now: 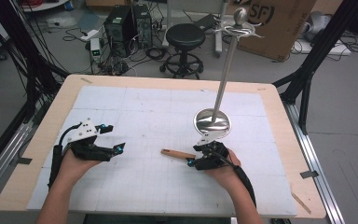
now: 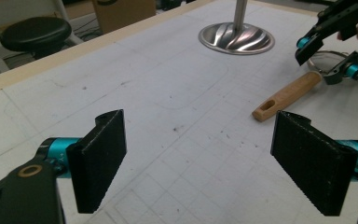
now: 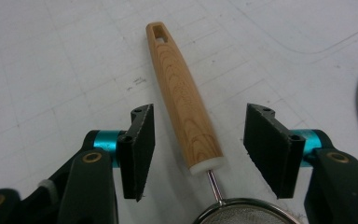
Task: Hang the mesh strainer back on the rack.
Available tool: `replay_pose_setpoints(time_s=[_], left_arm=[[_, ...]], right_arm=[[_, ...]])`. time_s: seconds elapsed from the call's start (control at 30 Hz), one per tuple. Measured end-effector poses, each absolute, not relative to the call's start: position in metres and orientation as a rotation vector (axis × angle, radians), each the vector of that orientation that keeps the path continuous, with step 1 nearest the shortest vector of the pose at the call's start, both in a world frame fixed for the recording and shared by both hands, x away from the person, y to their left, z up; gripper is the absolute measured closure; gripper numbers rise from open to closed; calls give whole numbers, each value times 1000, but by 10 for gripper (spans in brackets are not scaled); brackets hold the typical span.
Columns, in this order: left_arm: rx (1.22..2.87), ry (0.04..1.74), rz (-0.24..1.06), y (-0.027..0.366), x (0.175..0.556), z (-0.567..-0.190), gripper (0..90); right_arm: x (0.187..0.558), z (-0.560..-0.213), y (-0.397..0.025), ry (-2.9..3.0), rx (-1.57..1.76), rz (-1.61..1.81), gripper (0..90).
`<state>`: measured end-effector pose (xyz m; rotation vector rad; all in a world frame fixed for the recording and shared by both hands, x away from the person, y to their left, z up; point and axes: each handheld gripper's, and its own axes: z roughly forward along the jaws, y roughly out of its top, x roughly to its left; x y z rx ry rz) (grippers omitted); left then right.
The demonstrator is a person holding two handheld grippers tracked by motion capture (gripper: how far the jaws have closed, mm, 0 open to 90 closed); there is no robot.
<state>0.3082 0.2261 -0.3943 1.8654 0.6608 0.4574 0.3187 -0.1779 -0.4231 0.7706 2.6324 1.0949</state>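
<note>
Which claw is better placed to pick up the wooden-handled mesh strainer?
The right claw, probably: its open jaws already straddle the light wooden handle of the wire-mesh strainer. The left claw is open too, but well off to the side.

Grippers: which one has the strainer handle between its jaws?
The right gripper: its open jaws straddle the wooden handle. The left gripper is open over bare mat.

One wooden-handled mesh strainer (image 3: 184,100), one tall metal stand (image 1: 213,121) with round base, two grippers, left gripper (image 1: 111,138) and right gripper (image 1: 197,154), one table (image 1: 279,116), one black stool (image 1: 185,37), one cardboard box (image 1: 275,23)
</note>
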Motion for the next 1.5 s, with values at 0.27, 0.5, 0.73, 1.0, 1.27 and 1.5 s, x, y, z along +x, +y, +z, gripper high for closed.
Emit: replay_pose_setpoints(time_s=[0.27, 0.5, 0.73, 1.0, 1.27, 1.5], left_arm=[[1864, 659, 449, 227, 309, -395, 187], [1864, 662, 448, 226, 308, -395, 187], [1867, 659, 447, 225, 308, -395, 188], [1872, 661, 444, 225, 309, -396, 188], [1867, 665, 444, 225, 308, -395, 189], [1871, 662, 444, 225, 309, -396, 189]], right_arm=[[323, -429, -173, 2686, 775, 1015, 501], [325, -432, -171, 2709, 813, 975, 606], [325, -428, -170, 2687, 856, 940, 666], [323, -425, -166, 2693, 884, 903, 663], [324, -422, -160, 2722, 854, 824, 648], [326, -420, -158, 2754, 824, 742, 650]])
